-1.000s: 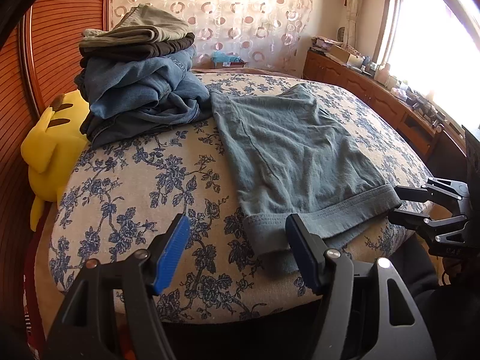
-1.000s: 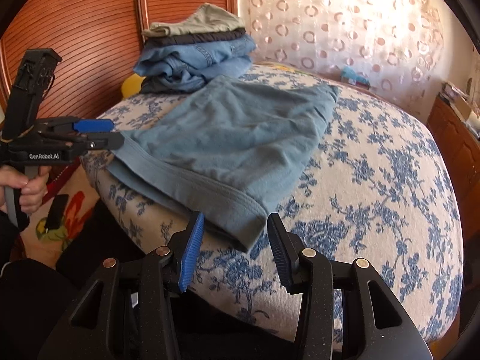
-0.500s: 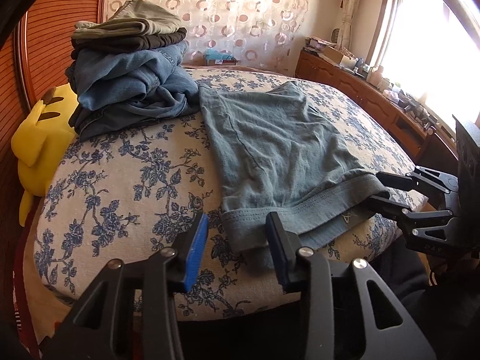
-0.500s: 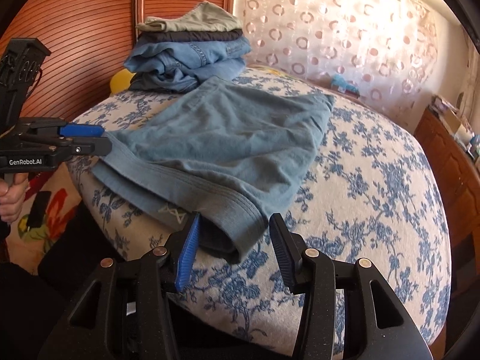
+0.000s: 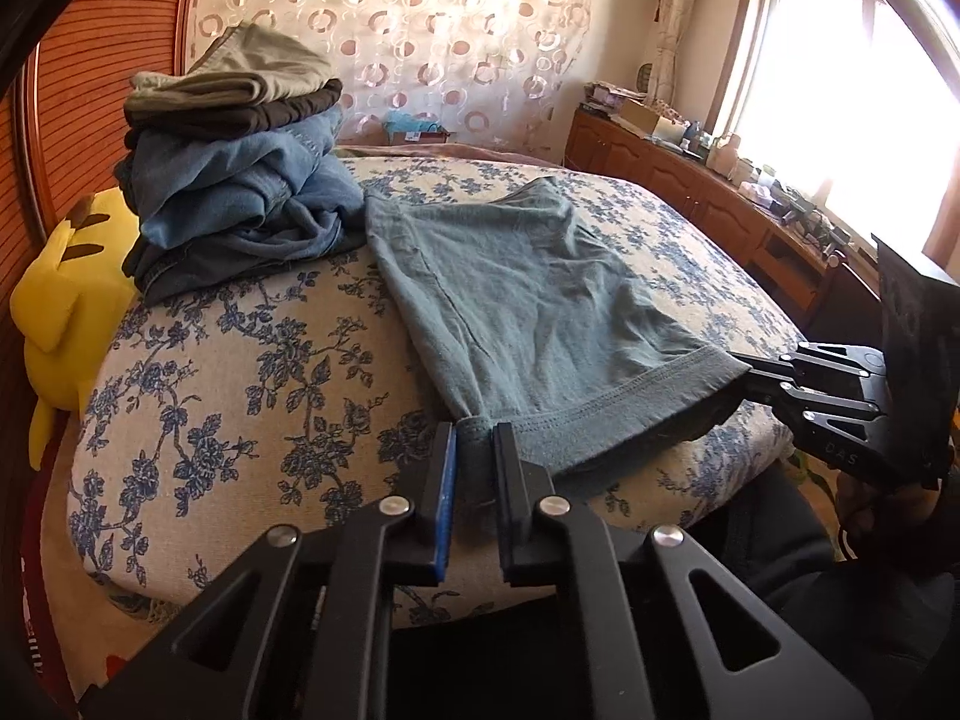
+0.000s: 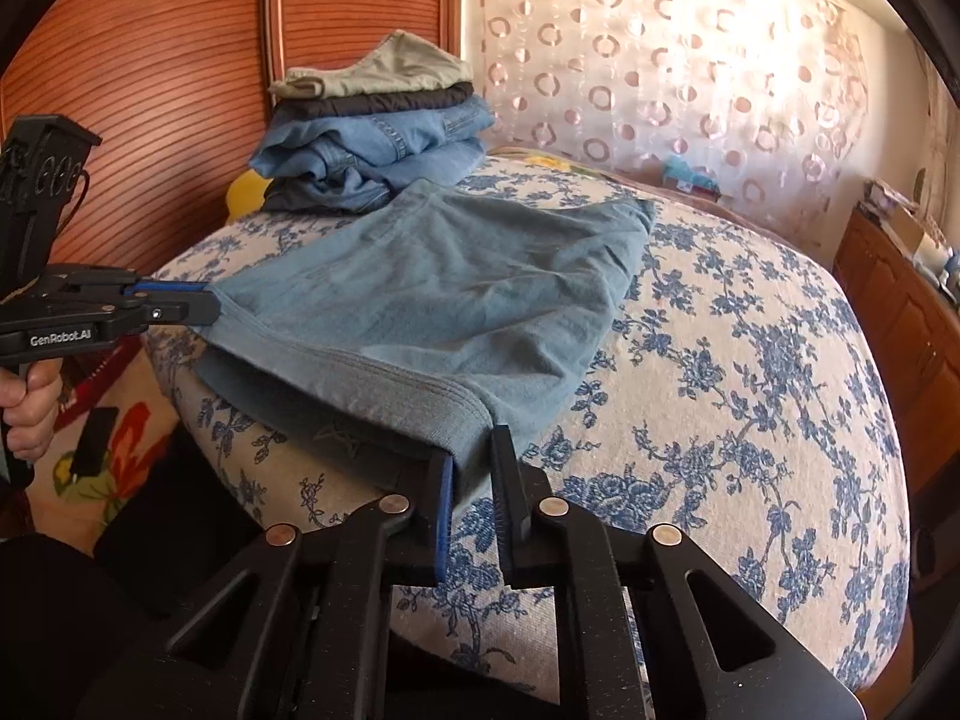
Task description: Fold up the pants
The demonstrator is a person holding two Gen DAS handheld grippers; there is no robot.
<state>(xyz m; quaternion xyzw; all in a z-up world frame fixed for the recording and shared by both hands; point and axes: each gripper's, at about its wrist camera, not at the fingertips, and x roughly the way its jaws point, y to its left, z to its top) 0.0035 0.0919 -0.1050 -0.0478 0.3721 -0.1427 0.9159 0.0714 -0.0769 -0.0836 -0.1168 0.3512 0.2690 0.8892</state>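
Left wrist: left gripper (image 5: pixel 474 450) fingers closing, pinching pants (image 5: pixel 528 300) waistband corner at bed (image 5: pixel 240 372) edge. Right wrist: right gripper (image 6: pixel 471 468) fingers closing on the opposite corner, apparently gripped; pants lie flat beside folded pile (image 6: pixel 372 138)

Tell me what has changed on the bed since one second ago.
Both grippers were open a second ago. Now the left gripper is closing on one corner of the teal pants' waistband, and the right gripper on the other corner. The pants still lie flat on the floral bed; the pile of folded clothes is unmoved.
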